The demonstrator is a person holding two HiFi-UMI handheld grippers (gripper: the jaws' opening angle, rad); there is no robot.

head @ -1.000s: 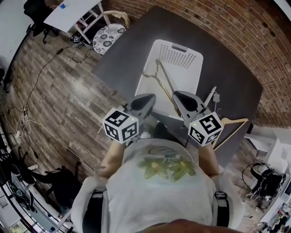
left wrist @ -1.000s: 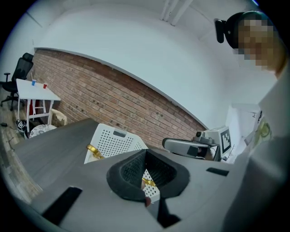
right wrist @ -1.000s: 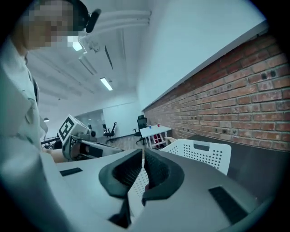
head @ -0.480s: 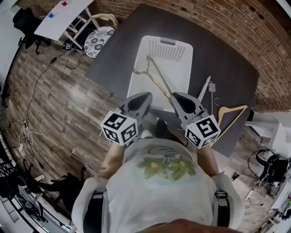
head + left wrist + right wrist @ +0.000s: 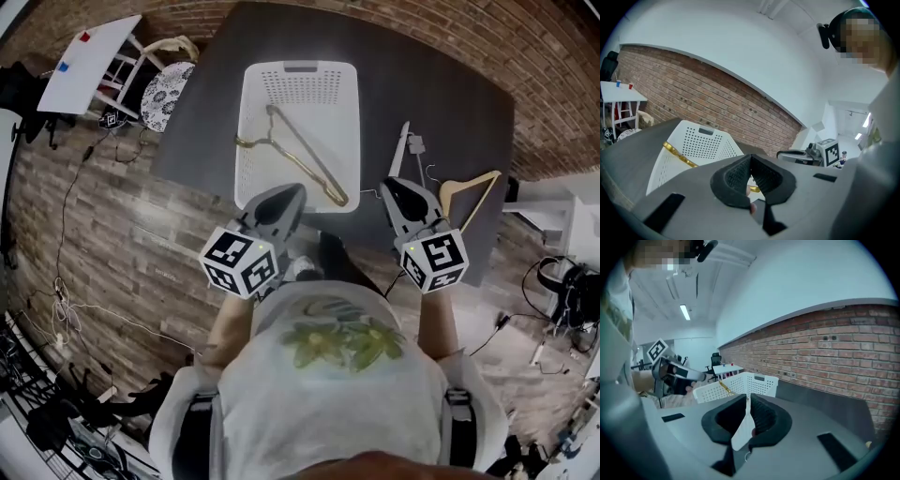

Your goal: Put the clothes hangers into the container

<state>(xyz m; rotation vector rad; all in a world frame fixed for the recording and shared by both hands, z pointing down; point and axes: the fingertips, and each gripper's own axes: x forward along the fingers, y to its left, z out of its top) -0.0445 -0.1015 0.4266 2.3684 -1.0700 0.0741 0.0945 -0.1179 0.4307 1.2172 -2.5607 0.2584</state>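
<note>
A white perforated basket point(image 5: 251, 112) point(image 5: 693, 140) point(image 5: 740, 383) stands on the dark table with a gold hanger point(image 5: 300, 155) point(image 5: 677, 154) lying inside. A white hanger point(image 5: 404, 150) point(image 5: 742, 432) and a wooden hanger point(image 5: 469, 192) lie flat on the table to the basket's right. My left gripper point(image 5: 281, 192) point(image 5: 750, 158) is shut and empty at the basket's near rim. My right gripper point(image 5: 392, 185) point(image 5: 747, 398) hovers over the white hanger's near end. Its jaws have just eased open a touch, but the tips still meet. The hanger shows only through the gap beneath them.
The dark table point(image 5: 441, 103) ends just in front of me and at the right beyond the wooden hanger. A brick wall point(image 5: 834, 348) runs behind it. A white side table point(image 5: 89, 61) and a patterned chair point(image 5: 169, 89) stand on the floor at the left.
My right gripper has swung right, away from the basket's near rim, over to the white hanger. The left gripper shifted only slightly. All three hangers lie where they were.
</note>
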